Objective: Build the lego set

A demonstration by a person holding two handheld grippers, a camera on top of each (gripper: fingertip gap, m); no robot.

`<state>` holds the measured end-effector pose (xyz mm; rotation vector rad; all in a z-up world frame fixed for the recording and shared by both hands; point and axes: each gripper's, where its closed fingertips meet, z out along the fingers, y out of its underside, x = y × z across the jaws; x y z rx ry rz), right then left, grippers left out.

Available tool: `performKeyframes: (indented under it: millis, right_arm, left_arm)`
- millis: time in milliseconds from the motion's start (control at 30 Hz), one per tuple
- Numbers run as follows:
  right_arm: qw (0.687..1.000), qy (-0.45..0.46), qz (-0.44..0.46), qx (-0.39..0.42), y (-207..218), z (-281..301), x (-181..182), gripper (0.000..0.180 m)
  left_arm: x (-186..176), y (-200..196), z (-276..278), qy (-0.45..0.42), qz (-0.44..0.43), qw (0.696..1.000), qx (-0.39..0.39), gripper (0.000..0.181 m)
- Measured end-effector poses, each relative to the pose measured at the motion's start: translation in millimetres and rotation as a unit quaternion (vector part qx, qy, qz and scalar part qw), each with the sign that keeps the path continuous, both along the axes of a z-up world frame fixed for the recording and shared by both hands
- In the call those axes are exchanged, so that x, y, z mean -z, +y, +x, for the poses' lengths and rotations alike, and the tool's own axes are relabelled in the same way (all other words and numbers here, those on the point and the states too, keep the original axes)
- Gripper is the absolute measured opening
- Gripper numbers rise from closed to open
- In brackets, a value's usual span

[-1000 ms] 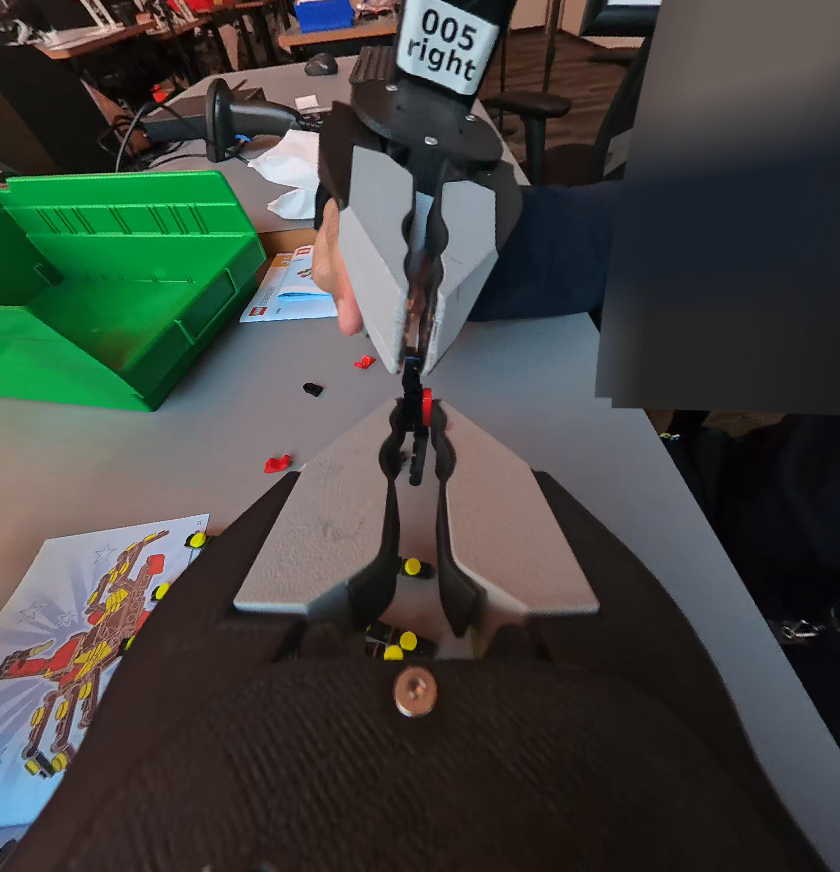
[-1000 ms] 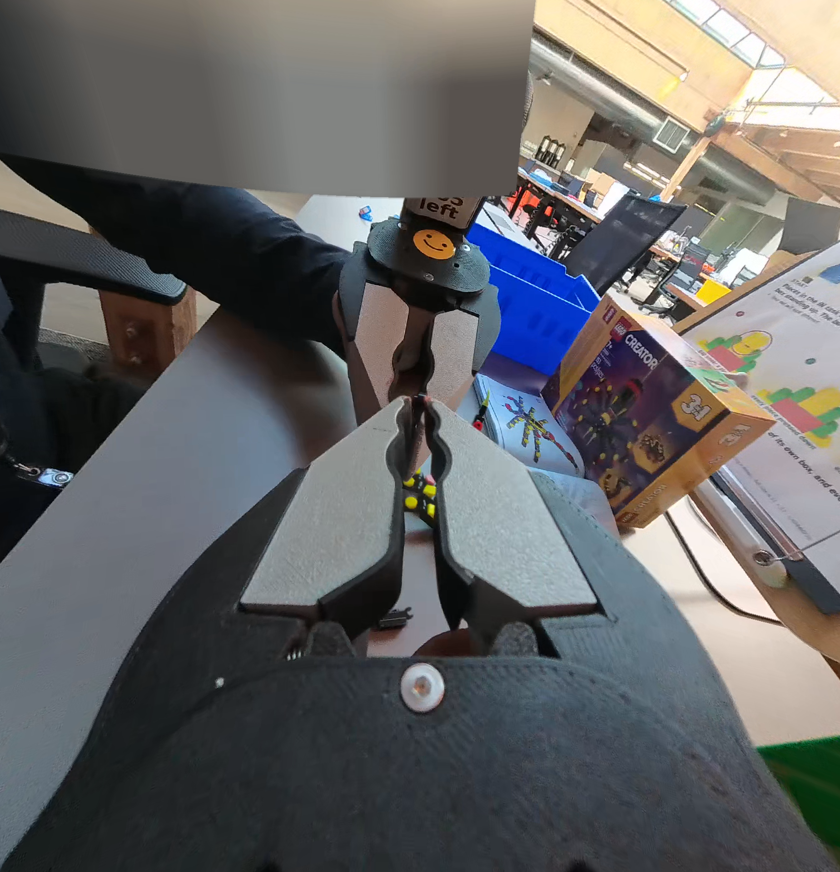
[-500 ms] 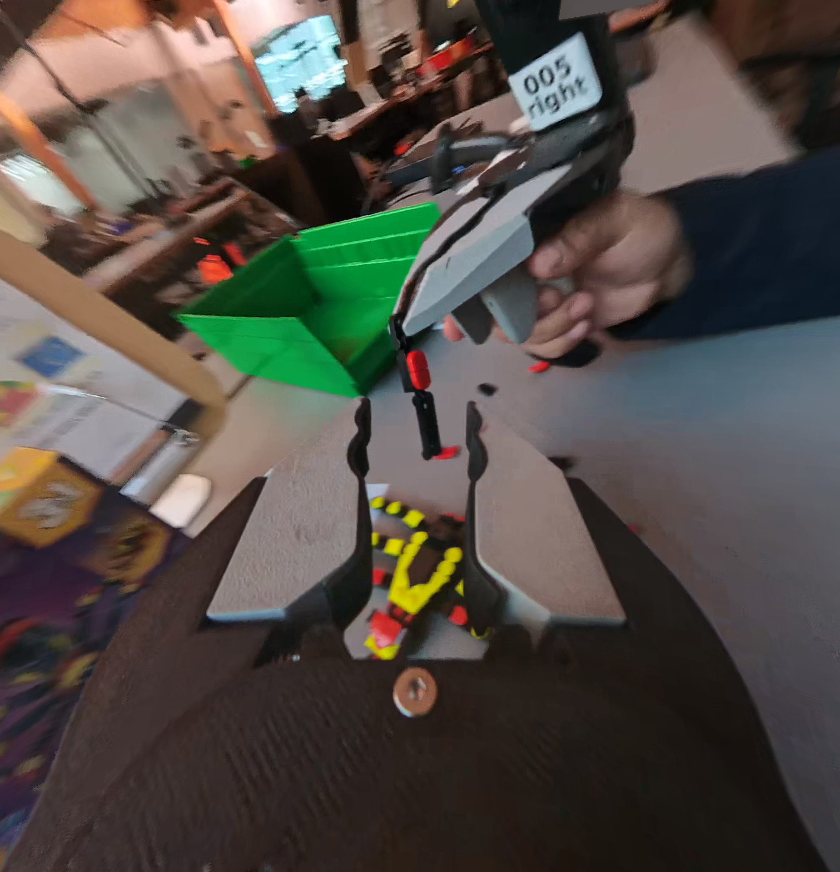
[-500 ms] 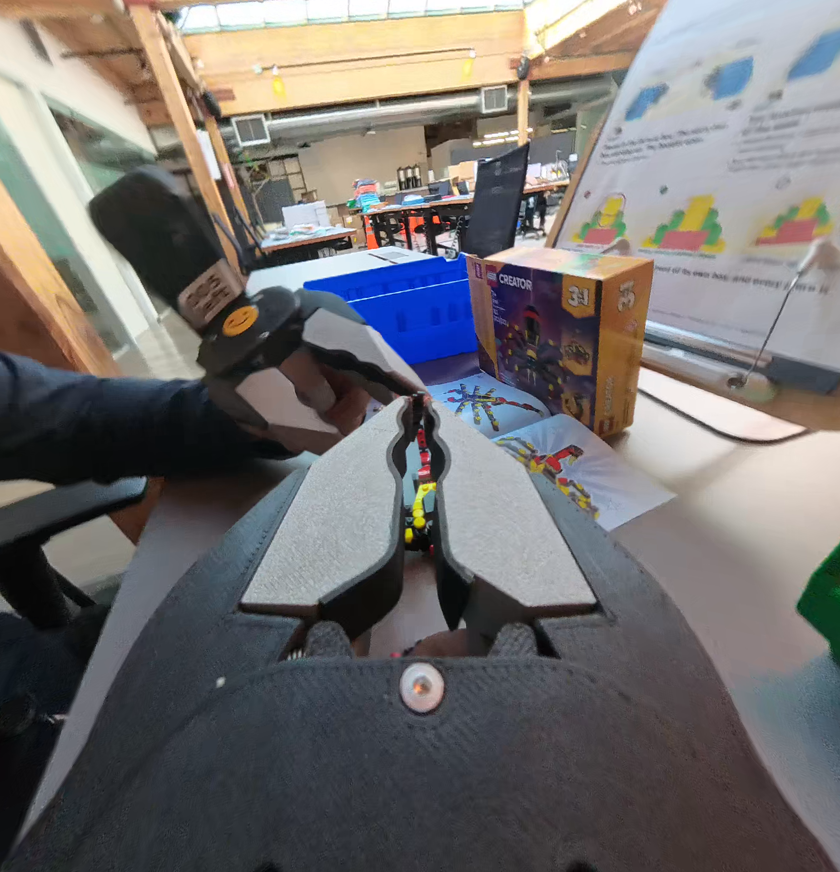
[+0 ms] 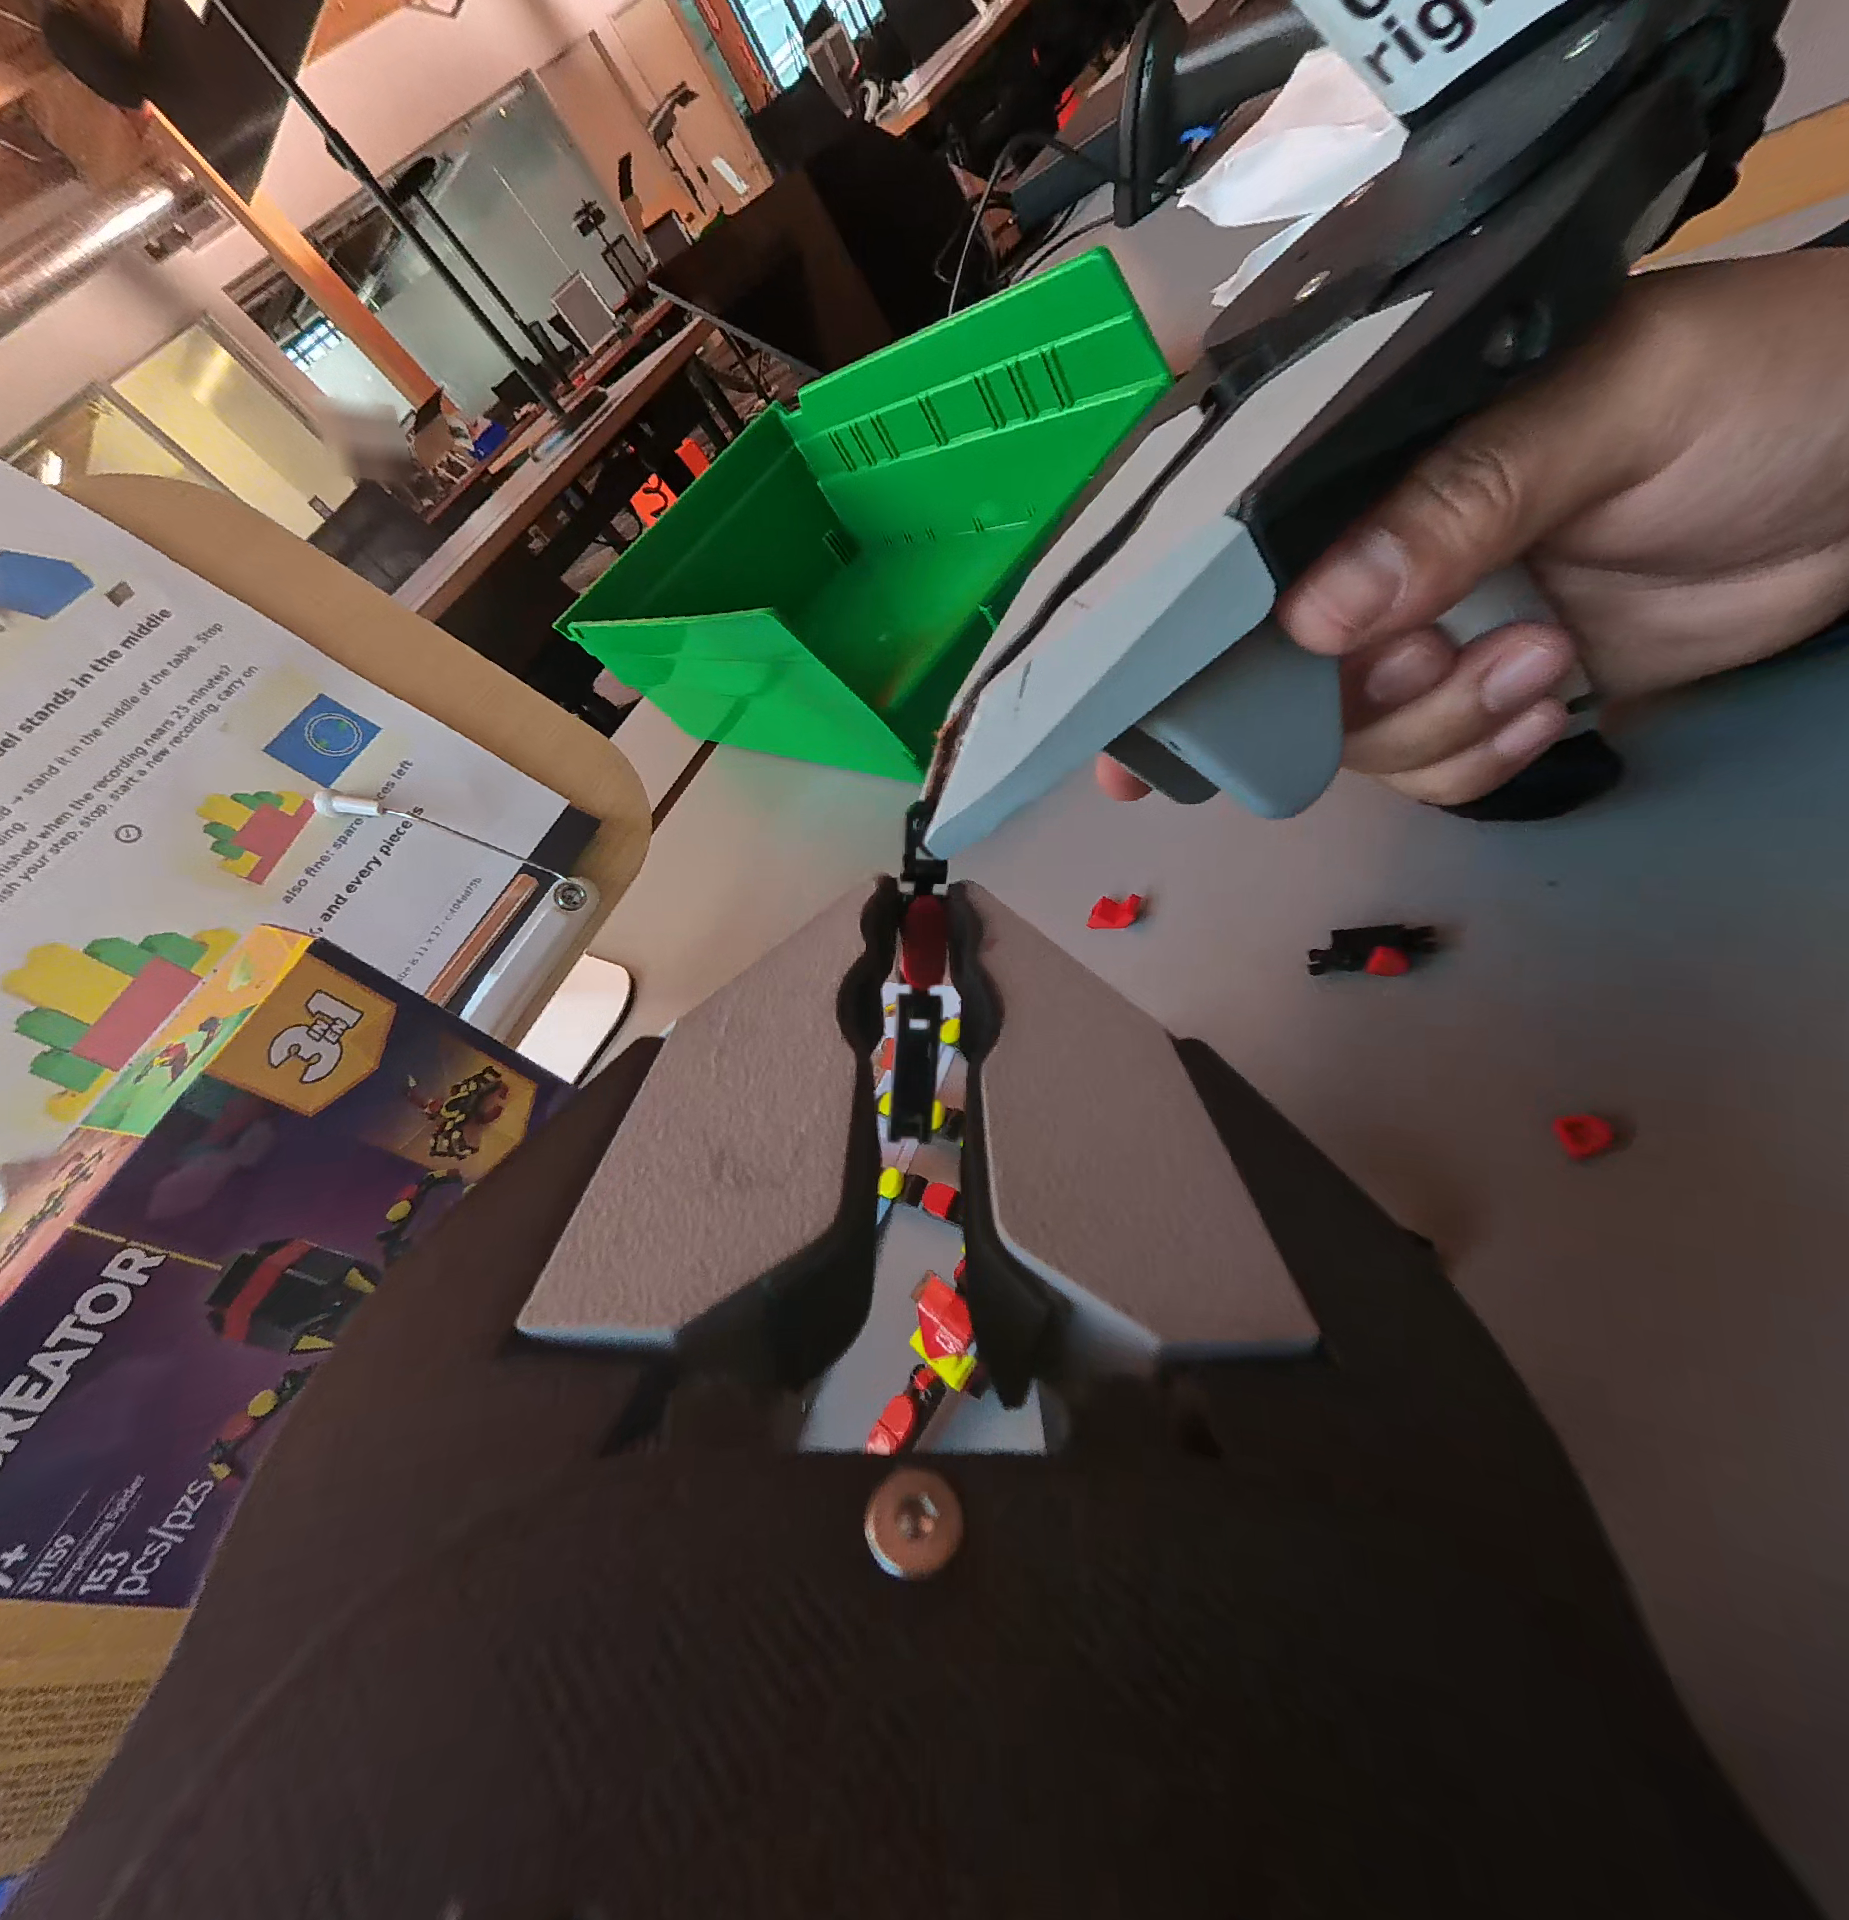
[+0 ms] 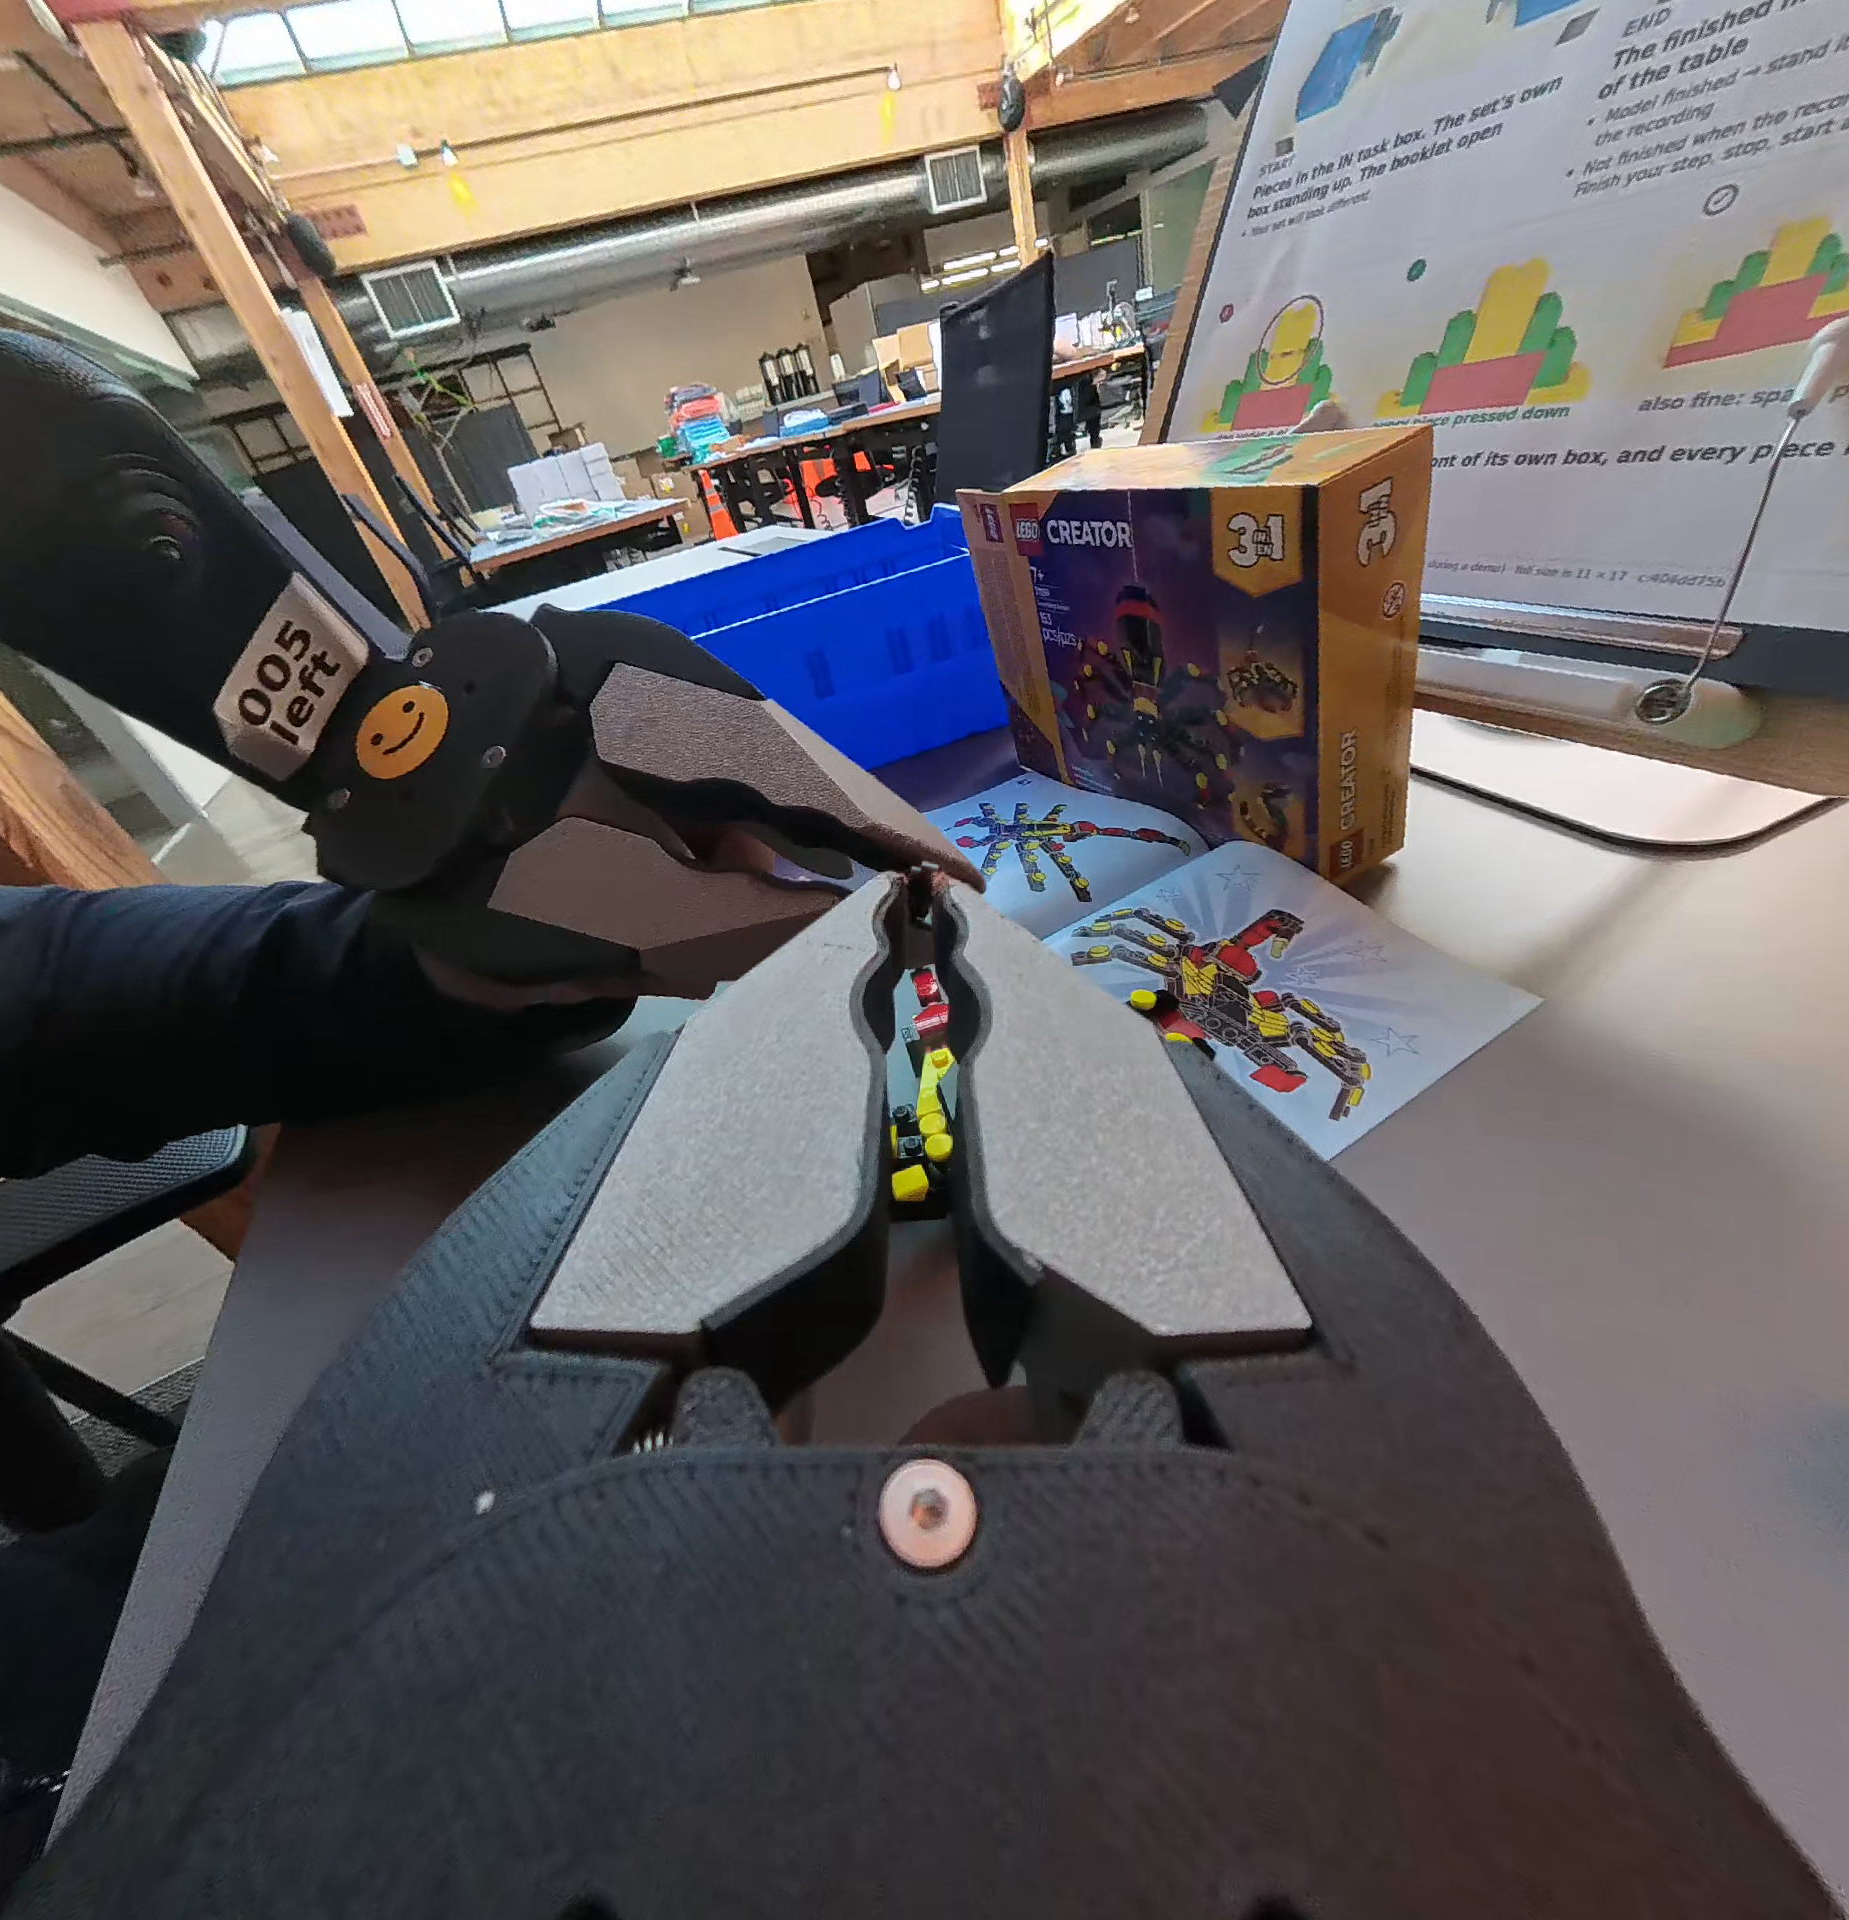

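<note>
A thin black-and-red lego leg piece is held in the air between both grippers. My left gripper is shut on its red middle part. My right gripper comes in from the upper right and is shut on the piece's black top end. In the right wrist view my right gripper pinches the small black end, and the left gripper meets it from the left. The black, yellow and red lego model lies on the table below, and shows through the finger gap in the left wrist view.
Loose red pieces and a black-and-red piece lie on the grey table. A green bin, a blue bin, the lego box, open booklets and an instruction board stand around. My left and right fingertips are right by each other.
My left gripper was open around the hanging piece half a second ago and is now shut on it. Both grippers have turned toward the box and board.
</note>
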<state>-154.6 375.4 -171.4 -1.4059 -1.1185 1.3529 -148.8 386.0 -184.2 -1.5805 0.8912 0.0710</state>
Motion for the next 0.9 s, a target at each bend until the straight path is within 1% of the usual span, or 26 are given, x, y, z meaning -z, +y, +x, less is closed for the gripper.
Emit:
performKeyframes:
  millis: [267, 433, 500, 600, 633, 767, 833, 900]
  right_arm:
    - [1.0, 0.002, 0.019, 0.018, 3.1, 0.4, -0.4, 0.0]
    - [0.998, 0.001, 0.053, 0.025, 1.9, 0.9, -2.8, 0.001]
    - [0.994, 0.004, 0.106, 0.033, 1.3, 3.3, -7.7, 0.0]
    - [0.972, 0.0, 0.23, 0.048, -3.4, 9.4, -16.4, 0.001]
    - [0.966, -0.002, 0.254, 0.048, -6.7, 10.1, -18.2, 0.001]
    - [0.952, 0.008, 0.301, 0.06, -14.3, 9.2, -25.2, 0.0]
    - [0.944, -0.012, 0.323, 0.067, -12.1, 7.4, -18.7, 0.0]
    - [0.945, -0.029, 0.318, 0.069, -7.7, 5.7, -11.8, 0.0]
  left_arm:
    - [0.5, 2.3, -4.8, 0.014, 0.011, 1.0, -0.013, 0.007]
    - [1.2, -0.7, -2.9, 0.014, -0.012, 1.0, 0.006, 0.005]
    - [-2.6, -1.9, -3.4, -0.01, -0.02, 1.0, 0.014, 0.005]
    - [-6.0, -1.3, -9.4, -0.022, -0.026, 0.999, 0.012, 0.005]
    - [-5.9, -1.4, -10.6, -0.02, -0.026, 0.999, 0.013, 0.005]
    - [0.5, -3.5, -4.9, -0.003, -0.037, 0.999, 0.025, 0.005]
    - [2.0, -6.0, 0.8, 0.006, -0.034, 0.999, 0.036, 0.005]
    - [0.4, -8.7, 5.0, 0.012, -0.027, 0.999, 0.044, 0.005]
